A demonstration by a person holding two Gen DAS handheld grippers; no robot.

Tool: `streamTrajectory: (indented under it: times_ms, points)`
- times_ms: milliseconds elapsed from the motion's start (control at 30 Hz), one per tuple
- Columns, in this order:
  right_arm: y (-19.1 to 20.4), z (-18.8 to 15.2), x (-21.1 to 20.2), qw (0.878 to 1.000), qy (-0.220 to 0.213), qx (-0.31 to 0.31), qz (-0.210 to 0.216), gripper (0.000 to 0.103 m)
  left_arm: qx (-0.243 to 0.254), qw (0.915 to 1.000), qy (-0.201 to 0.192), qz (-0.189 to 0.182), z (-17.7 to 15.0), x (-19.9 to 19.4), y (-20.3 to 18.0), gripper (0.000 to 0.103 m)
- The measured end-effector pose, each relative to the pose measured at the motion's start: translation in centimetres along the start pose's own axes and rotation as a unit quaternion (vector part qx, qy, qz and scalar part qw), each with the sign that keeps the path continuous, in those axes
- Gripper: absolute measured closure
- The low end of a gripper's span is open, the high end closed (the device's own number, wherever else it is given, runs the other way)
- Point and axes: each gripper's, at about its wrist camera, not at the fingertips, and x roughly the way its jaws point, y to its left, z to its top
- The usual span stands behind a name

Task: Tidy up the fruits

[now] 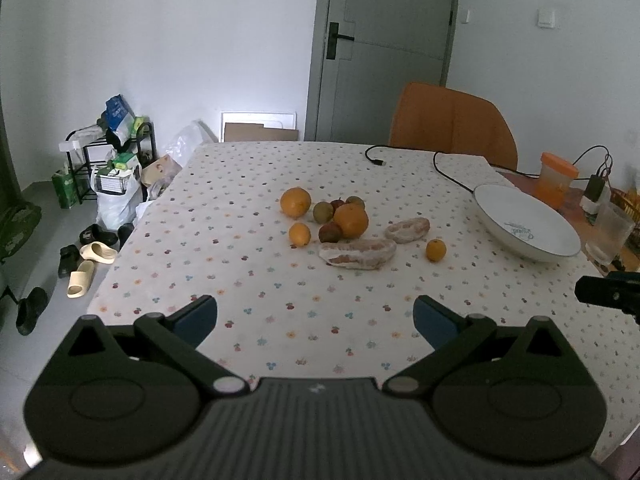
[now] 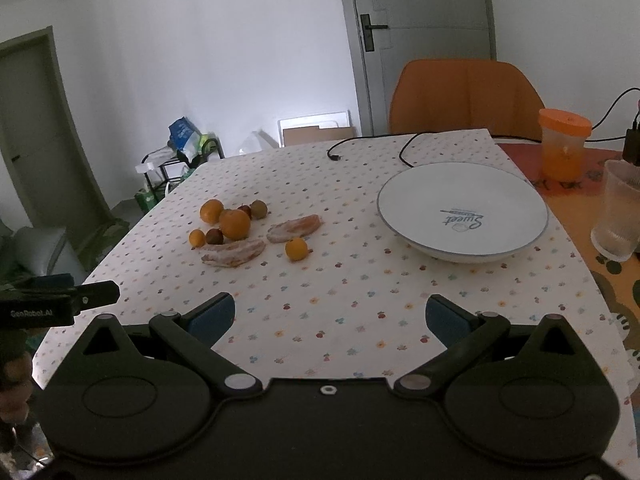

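Fruits (image 1: 344,224) found all loose on the dotted tablecloth (image 1: 280,320), bunched near the middle, well apart from the white plate (image 2: 420,200) off to the right. Judged the task barely begun: nothing on the plate, nothing gripped, every piece left to move or sort. Held the left tongs (image 1: 316,316) wide over the near edge of the cloth, empty, well short of the pile. Held the right tongs (image 2: 330,314) wide too, empty, low over the cloth, nearer the plate than the fruit

Counted two big oranges (image 1: 351,220), round with dimpled skin, and two small oranges (image 1: 299,233), smoother, one of them off alone toward the plate. Noted two peeled citrus wedges (image 1: 357,253), long and curved, pale pith over pink-orange flesh, likely soft and easy to tear. Spotted dark red plums (image 1: 330,233) and dull green round fruit (image 1: 323,212) tucked among the oranges, touching them. Took the plate for glazed ceramic, shallow, with a thin blue rim and blue lettering inside. Took the cloth for thin printed fabric or plastic, lying flat, small flower marks all over. Noticed a black cable (image 1: 452,176) across the far side, an orange-lidded cup (image 2: 564,144) and a clear ribbed glass (image 2: 618,216) past the plate
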Motion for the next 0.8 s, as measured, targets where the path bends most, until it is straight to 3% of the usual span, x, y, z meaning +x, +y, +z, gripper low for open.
streamTrajectory:
  times_ms: [800]
  points:
    - [0.01, 0.10, -0.03, 1.000, -0.002, -0.003, -0.004, 0.000, -0.001, 1.0000, -0.006, 0.000, 0.31, -0.42, 0.30, 0.000]
